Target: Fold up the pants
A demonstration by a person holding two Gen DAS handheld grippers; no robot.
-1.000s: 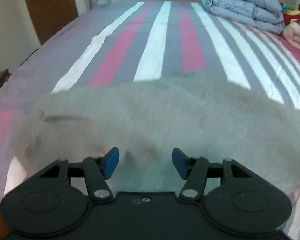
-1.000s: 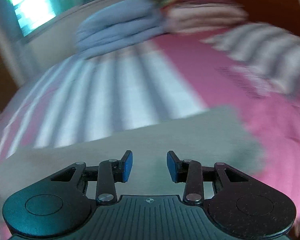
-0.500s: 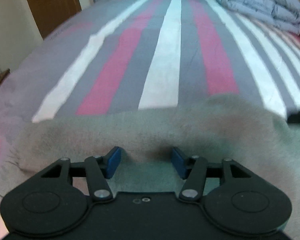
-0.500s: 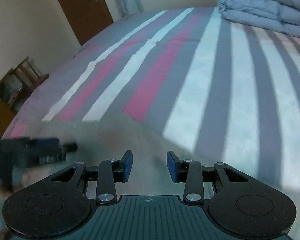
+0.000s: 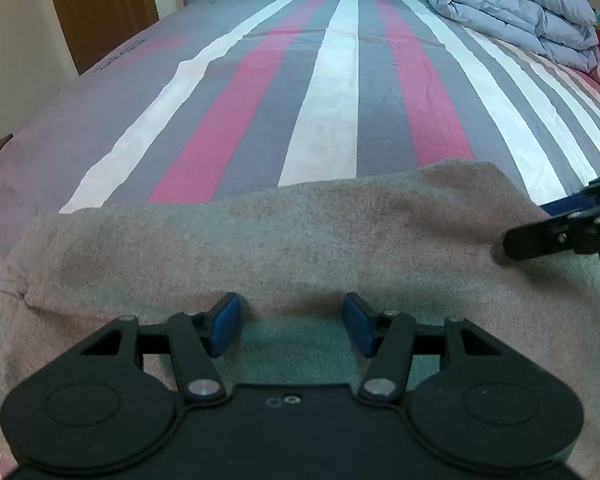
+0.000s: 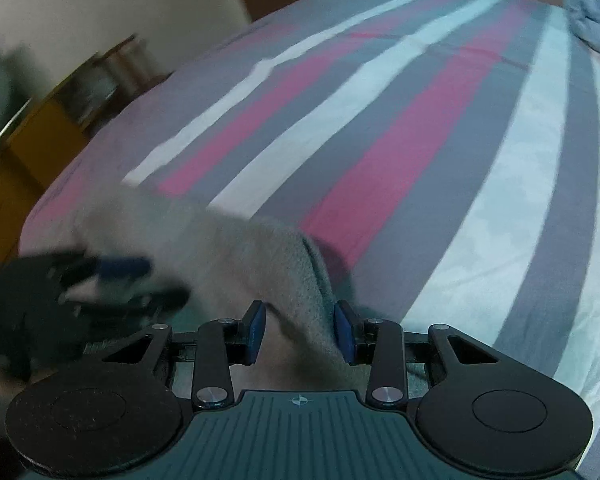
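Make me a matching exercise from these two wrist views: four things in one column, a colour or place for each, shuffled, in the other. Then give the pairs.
Things:
1. pants
2. duvet
3. door
4. gripper pads

Descriptions:
A. brown, behind the bed's far left corner
B. blue
C. grey-beige, spread on the near part of the bed
D. pale blue, folded at the far right

Pairs: 1-C, 2-D, 3-A, 4-B

Striped bed (image 5: 340,92) lies open; folded quilt (image 5: 516,12) blocks far corner.
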